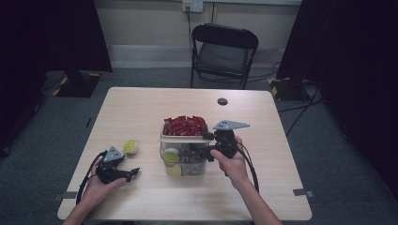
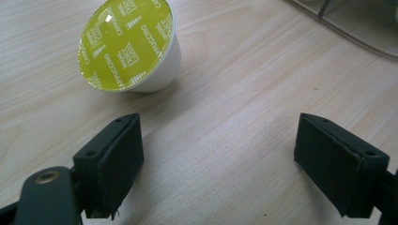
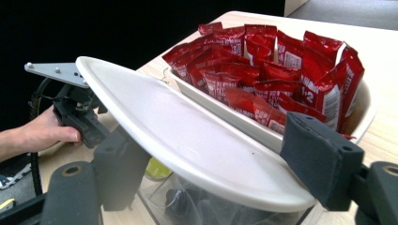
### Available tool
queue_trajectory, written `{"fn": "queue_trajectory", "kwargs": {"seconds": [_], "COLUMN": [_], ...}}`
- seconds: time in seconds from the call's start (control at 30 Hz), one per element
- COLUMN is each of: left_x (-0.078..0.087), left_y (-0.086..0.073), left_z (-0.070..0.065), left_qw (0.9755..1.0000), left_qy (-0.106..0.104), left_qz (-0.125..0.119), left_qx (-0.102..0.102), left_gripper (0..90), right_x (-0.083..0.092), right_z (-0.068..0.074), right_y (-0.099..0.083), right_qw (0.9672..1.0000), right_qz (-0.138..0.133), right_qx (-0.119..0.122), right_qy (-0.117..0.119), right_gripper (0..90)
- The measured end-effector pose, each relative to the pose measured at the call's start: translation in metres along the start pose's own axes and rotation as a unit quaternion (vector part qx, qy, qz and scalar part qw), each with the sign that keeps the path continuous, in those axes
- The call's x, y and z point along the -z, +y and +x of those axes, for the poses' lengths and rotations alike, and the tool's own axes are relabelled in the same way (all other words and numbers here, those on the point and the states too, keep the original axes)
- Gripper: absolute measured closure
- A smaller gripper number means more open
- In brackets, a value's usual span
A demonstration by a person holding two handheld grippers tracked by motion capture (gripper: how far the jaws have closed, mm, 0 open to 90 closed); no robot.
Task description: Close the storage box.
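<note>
lying sideways, yellow-lidded capsule [image 2: 129,44] reads "cappuccino".

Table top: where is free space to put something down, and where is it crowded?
The table is bare along the far edge around the dark round hole, at the far-left corner, and on the right, past the right gripper. It is crowded around the clear container, the red sachets and the cappuccino capsule.

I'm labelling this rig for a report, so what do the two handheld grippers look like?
Both the left gripper and the right gripper are black with two blocky, dark padded jaws, a grey three-cornered plate on top and a black cable trailing back along the forearm. The forearms are bare, no sleeves showing.
</note>
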State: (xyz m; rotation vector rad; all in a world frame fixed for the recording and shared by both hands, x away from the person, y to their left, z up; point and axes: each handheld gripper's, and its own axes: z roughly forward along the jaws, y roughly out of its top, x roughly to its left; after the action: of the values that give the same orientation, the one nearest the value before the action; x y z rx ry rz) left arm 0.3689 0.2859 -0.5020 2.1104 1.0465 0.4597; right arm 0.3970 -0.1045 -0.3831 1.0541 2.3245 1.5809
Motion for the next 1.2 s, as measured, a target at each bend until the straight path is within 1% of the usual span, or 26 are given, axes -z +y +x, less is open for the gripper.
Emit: {"fn": "queue_trajectory", "kwargs": {"seconds": [0.07,0.13,0.17,0.3,0.47,0.5,0.63,0.73,0.8,0.9,0.93,1.13,1.2], "left_x": [0.0,0.0,0.0,0.0,0.0,0.0,0.0,0.0,0.0,0.0,0.0,0.0,0.0], "left_y": [0.0,0.0,0.0,0.0,0.0,0.0,0.0,0.0,0.0,0.0,0.0,0.0,0.0], "left_z": [0.0,0.0,0.0,0.0,0.0,0.0,0.0,0.0,0.0,0.0,0.0,0.0,0.0], "left_qw": [1.0,1.0,1.0,1.0,1.0,1.0,1.0,1.0,1.0,1.0,1.0,1.0,1.0], "left_qy": [0.0,0.0,0.0,0.0,0.001,0.001,0.001,0.001,0.001,0.001,0.001,0.001,0.001], "left_qz": [0.0,0.0,0.0,0.0,0.001,0.001,0.001,0.001,0.001,0.001,0.001,0.001,0.001], "left_qx": [0.0,0.0,0.0,0.0,0.0,0.001,0.001,0.0,0.0,0.001,0.0,0.001,0.0], "left_gripper": [15.6,15.6,15.6,15.6,15.5,15.5,15.5,15.5,15.5,15.5,15.5,15.5,15.5], "right_x": [0.001,0.003,0.004,0.008,0.011,0.012,0.011,0.011,0.012,0.013,0.014,0.018,0.018], "right_z": [0.001,0.001,0.001,-0.002,-0.002,-0.001,0.0,-0.001,-0.002,-0.002,-0.002,-0.004,-0.004], "right_y": [-0.001,-0.002,-0.002,-0.006,-0.01,-0.011,-0.018,-0.022,-0.025,-0.029,-0.031,-0.041,-0.046], "right_qw": [1.0,0.9999,0.9998,0.9996,0.9995,0.9993,0.9988,0.9984,0.9982,0.9981,0.9983,0.9986,0.9985], "right_qz": [0.0,0.0,0.0,0.0,-0.005,-0.006,0.007,0.01,0.015,0.022,0.025,0.026,0.033], "right_qx": [0.0,-0.005,-0.009,-0.008,-0.004,-0.002,0.001,-0.002,-0.002,0.012,0.011,-0.003,-0.002], "right_qy": [-0.002,-0.011,-0.016,-0.028,-0.029,-0.036,-0.049,-0.056,-0.057,-0.056,-0.052,-0.046,-0.044], "right_gripper": [22.6,15.1,14.7,14.8,14.6,14.4,14.5,14.4,14.5,16.7,15.9,15.5,15.5]}}
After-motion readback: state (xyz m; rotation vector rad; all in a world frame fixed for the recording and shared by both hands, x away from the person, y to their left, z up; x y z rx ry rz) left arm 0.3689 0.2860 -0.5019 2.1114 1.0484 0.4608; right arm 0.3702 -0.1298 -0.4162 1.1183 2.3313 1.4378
